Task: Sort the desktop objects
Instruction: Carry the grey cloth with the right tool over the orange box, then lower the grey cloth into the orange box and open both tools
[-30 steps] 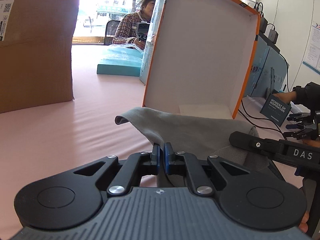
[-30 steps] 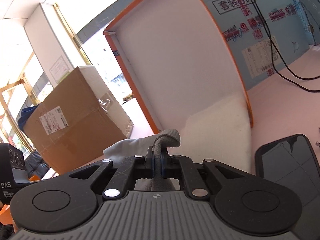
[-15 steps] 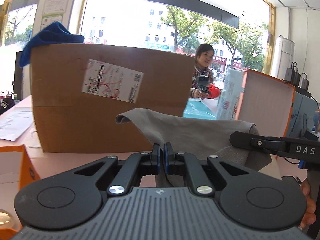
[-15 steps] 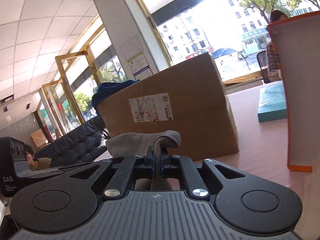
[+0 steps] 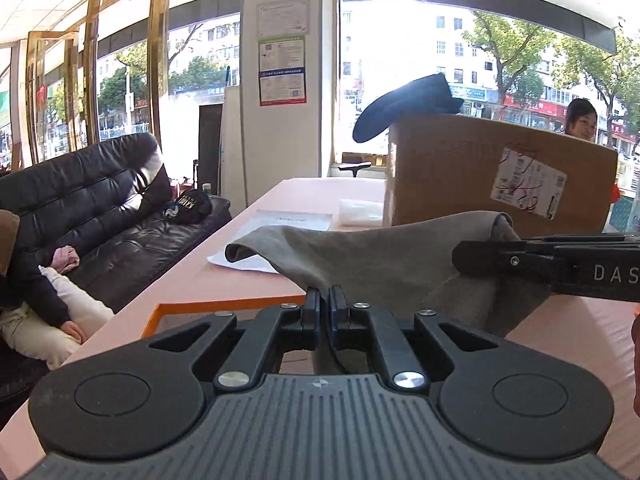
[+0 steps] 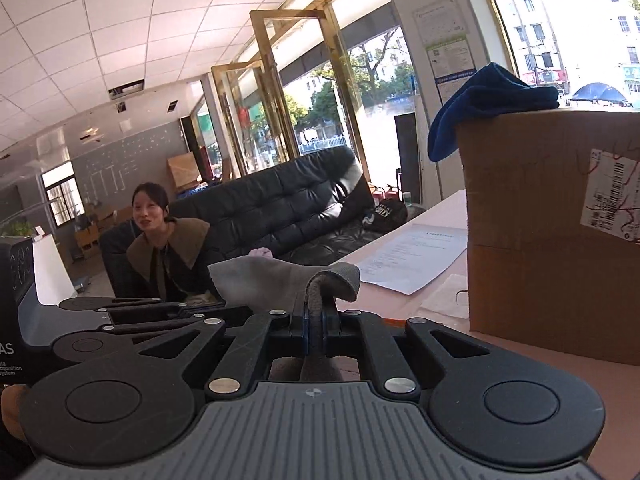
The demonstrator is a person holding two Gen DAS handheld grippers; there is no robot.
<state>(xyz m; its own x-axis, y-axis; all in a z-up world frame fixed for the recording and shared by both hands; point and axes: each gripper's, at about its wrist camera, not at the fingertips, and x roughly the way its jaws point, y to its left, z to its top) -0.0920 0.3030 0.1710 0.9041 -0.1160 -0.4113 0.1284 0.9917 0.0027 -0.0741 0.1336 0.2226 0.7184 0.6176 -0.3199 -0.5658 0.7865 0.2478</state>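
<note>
A street-front office or reception lobby, shown by the tiled drop ceiling (image 6: 120,20), gold-framed glass doors (image 6: 296,92), black leather sofa (image 6: 280,216), notice-covered pillar (image 5: 282,52) and long pink counter (image 5: 256,264).

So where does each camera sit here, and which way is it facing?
Left wrist: on the left gripper, facing cardboard box and sofa; right gripper enters from the right.
Right wrist: on the right gripper, facing sofa and box; left gripper shows at left.
Shared: grey cloth, pinched by both; blue cloth atop box.
</note>
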